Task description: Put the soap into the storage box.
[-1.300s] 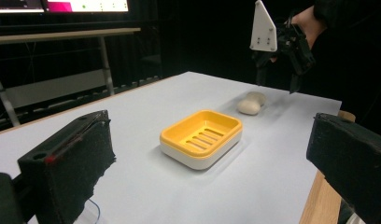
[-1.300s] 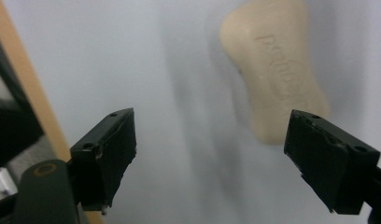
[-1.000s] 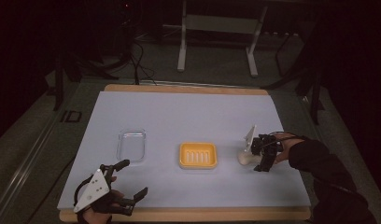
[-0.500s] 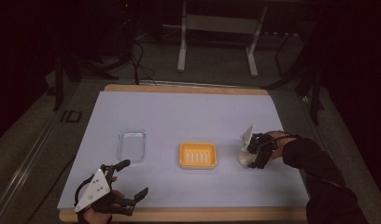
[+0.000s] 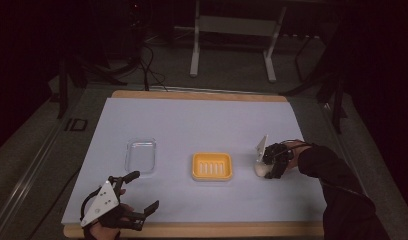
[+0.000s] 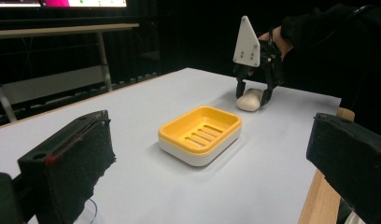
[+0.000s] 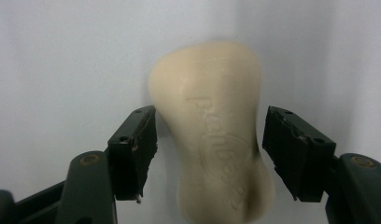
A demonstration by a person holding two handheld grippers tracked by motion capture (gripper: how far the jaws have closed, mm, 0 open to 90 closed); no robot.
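A cream soap bar (image 5: 261, 169) (image 6: 250, 99) (image 7: 212, 135) lies on the white table, right of a yellow soap dish (image 5: 212, 166) (image 6: 200, 135) with a white base. My right gripper (image 5: 265, 167) (image 6: 254, 93) (image 7: 209, 154) points down over the bar with one jaw on each side. Its jaws have just been closing on the soap; thin gaps still show beside the pads, and the bar rests on the table. My left gripper (image 5: 143, 190) (image 6: 209, 186) stays at the front left edge, open with nothing between its fingers.
A clear plastic tray (image 5: 140, 155) lies left of the soap dish. The table's wooden edge (image 5: 192, 230) runs along the front. Metal stand legs (image 5: 194, 50) and cables sit on the dark floor beyond the far edge.
My right gripper has sunk over the soap bar and its jaws have narrowed around it. The left gripper has not moved.
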